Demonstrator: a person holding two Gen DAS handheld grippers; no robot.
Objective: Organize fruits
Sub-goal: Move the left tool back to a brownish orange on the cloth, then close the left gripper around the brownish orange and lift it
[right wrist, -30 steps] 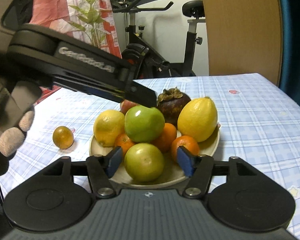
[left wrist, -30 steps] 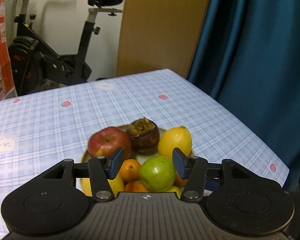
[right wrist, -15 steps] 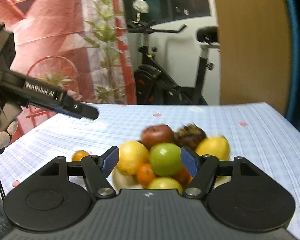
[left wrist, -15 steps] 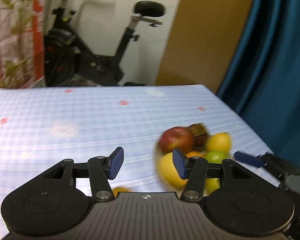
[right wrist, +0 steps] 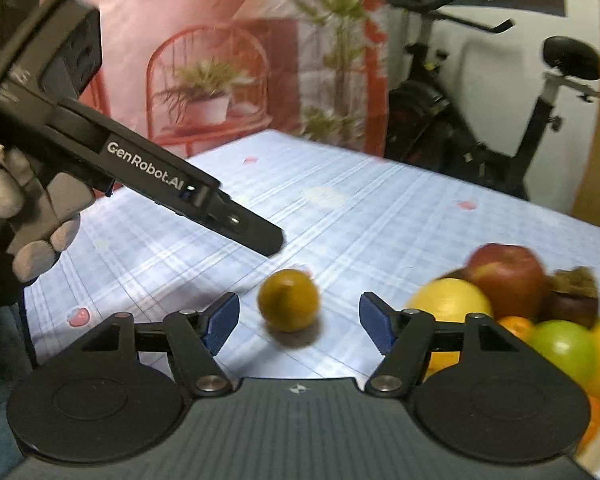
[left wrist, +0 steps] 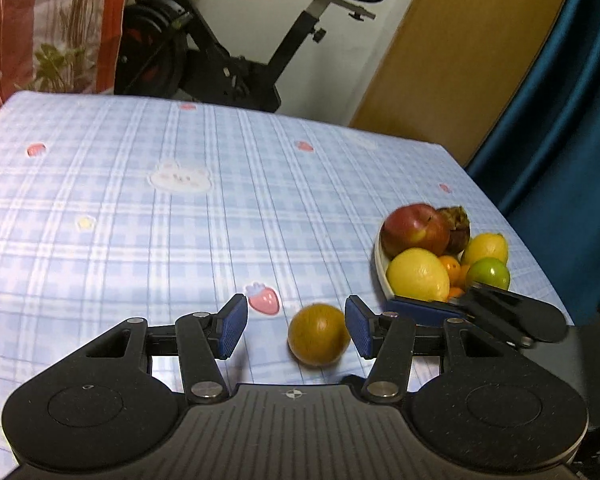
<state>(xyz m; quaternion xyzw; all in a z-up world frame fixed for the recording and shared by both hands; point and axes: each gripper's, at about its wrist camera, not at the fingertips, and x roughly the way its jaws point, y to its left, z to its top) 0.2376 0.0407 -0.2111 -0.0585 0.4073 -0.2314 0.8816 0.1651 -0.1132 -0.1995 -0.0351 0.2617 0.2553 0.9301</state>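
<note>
The fruit (left wrist: 318, 334) still off the plate is a small round brownish-orange one, lying alone on the checked tabletop (left wrist: 140, 200), near the plate (left wrist: 380, 270) but apart from it.

From the left wrist, the left gripper (left wrist: 296, 327) has its jaws partly open and holds nothing. The loose fruit sits on the cloth ahead of them, nearer the right pad; whether that pad touches it I cannot tell. Beyond, the plate carries a red apple (left wrist: 414, 230), lemons, a green fruit (left wrist: 489, 273) and small oranges, heaped high. One blue-padded finger of the right gripper reaches in from the right, just beside the plate's near rim.

From the right wrist, the right gripper (right wrist: 299, 319) is also empty; its jaws have just been closing a little and stand fairly wide, with the fruit (right wrist: 289, 299) lying past them on the tabletop, clear of both pads. The left gripper (right wrist: 256, 236) comes in from the upper left, held by a gloved hand (right wrist: 28, 224), its tip above the fruit.

Both grippers aim at one round fruit: they could knock together, or a nudge could send it rolling off.

Only the right wrist view shows the hand and the gap under the left gripper's tip; only the left shows the plate's rim and the whole heap.
</note>
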